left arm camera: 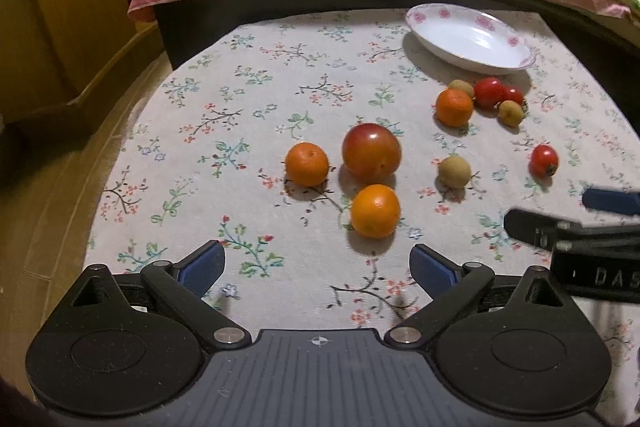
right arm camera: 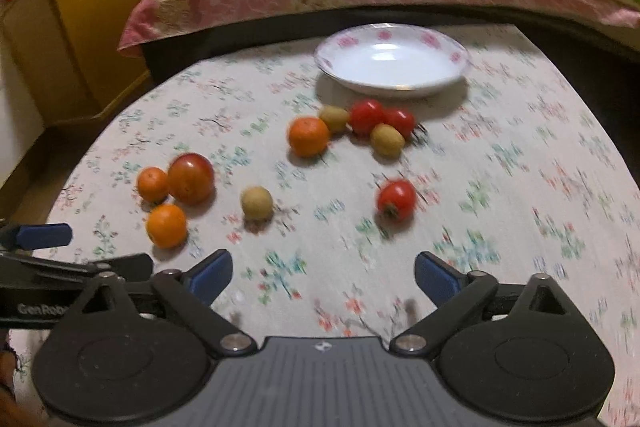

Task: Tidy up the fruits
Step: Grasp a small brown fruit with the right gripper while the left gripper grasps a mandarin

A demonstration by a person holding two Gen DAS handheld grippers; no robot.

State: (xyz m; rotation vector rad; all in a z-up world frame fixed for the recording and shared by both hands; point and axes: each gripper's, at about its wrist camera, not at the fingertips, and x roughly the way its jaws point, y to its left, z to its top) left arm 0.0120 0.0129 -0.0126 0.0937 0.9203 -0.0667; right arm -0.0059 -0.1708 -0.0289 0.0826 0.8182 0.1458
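Fruits lie scattered on the tablecloth (left arm camera: 248, 75), none yet in the plate (right arm camera: 344, 45) behind them. Left gripper (left arm camera: 316, 263) and right gripper (right arm camera: 323, 269) hover with open, empty fingers, probably to choose a first fruit.

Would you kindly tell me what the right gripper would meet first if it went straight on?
Probably bare floral tablecloth; the open right gripper tilts downward. The lone small red tomato lies just beyond, slightly right, though depth is uncertain.
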